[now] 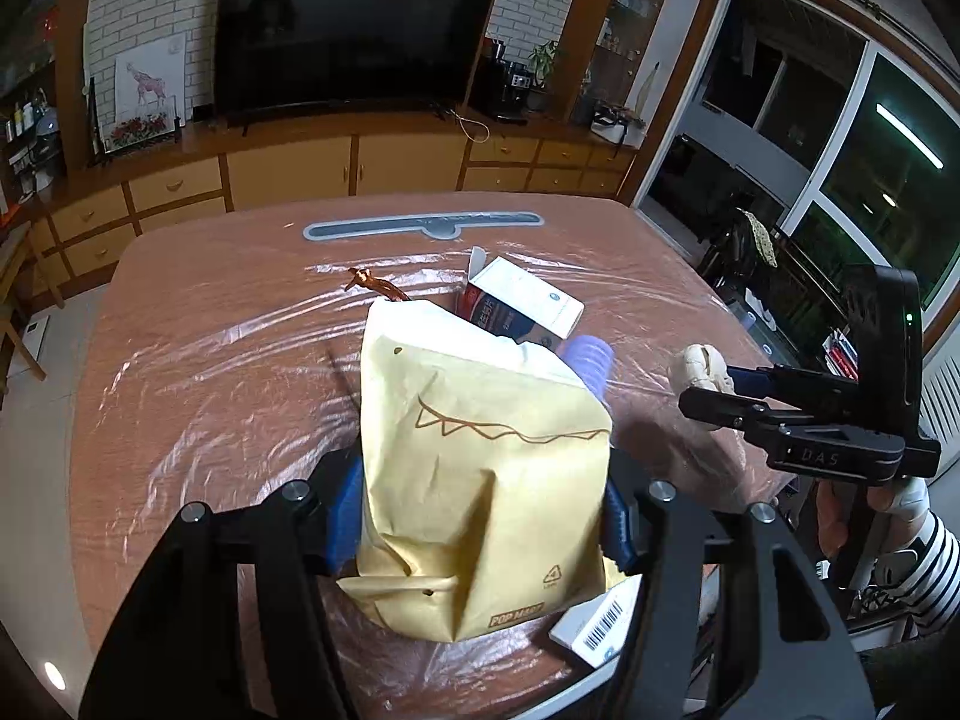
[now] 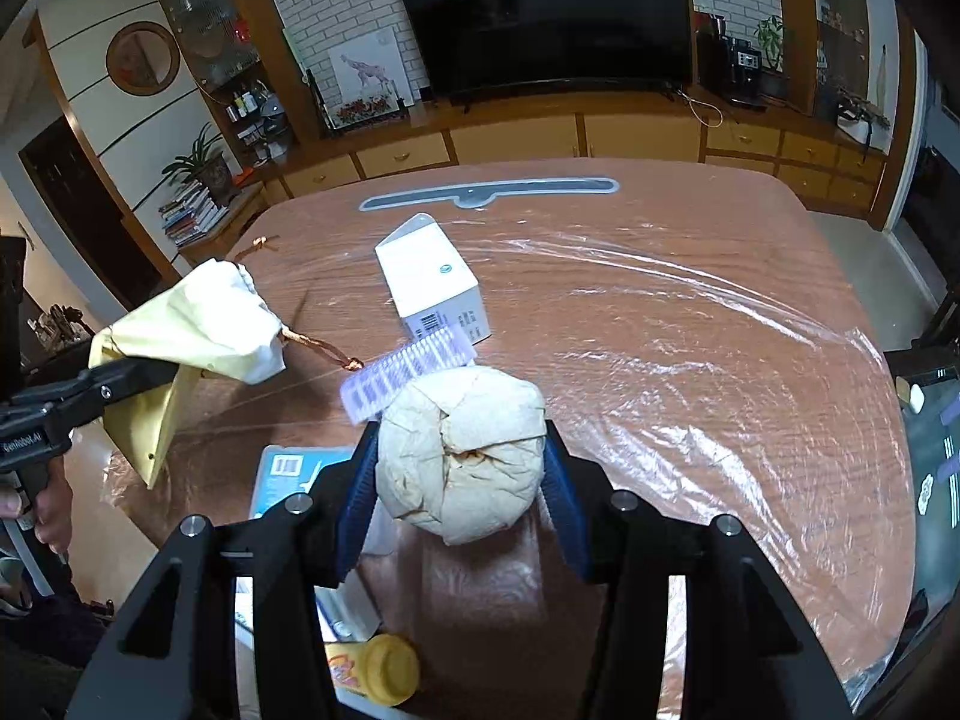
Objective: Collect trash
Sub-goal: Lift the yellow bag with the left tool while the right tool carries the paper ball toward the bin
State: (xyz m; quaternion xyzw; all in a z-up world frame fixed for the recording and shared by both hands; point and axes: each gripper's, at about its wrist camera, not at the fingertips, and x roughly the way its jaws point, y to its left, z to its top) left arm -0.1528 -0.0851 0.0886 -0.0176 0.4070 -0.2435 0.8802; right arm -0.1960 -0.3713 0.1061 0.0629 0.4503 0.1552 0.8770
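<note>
Nearest the right wrist camera, the right gripper (image 2: 461, 468) is clenched on a crumpled paper ball (image 2: 462, 450), held between its blue pads above the table. Below it, at the near table edge, lie a yellow-capped bottle (image 2: 384, 669) and a flat blue-and-white package (image 2: 294, 471).

In the left wrist view, the left gripper (image 1: 483, 516) grasps a yellow paper bag (image 1: 480, 468) by its lower body; the bag stands roughly upright, its long axis running up and away, its open mouth at the top.

The governing relation: the paper ball (image 1: 705, 366) lies to the right of the bag, near its mouth level but apart from it, so the ball must travel leftward and over the rim before release, as judged. The right gripper is the nearer to the ball; the left only steadies the receptacle.

Farther out on the film-covered wooden table (image 2: 660, 330) rest a white carton (image 2: 435, 285), a translucent blister strip (image 2: 408, 372), and a brown twisted cord (image 2: 327, 351) beside the bag's mouth.
</note>
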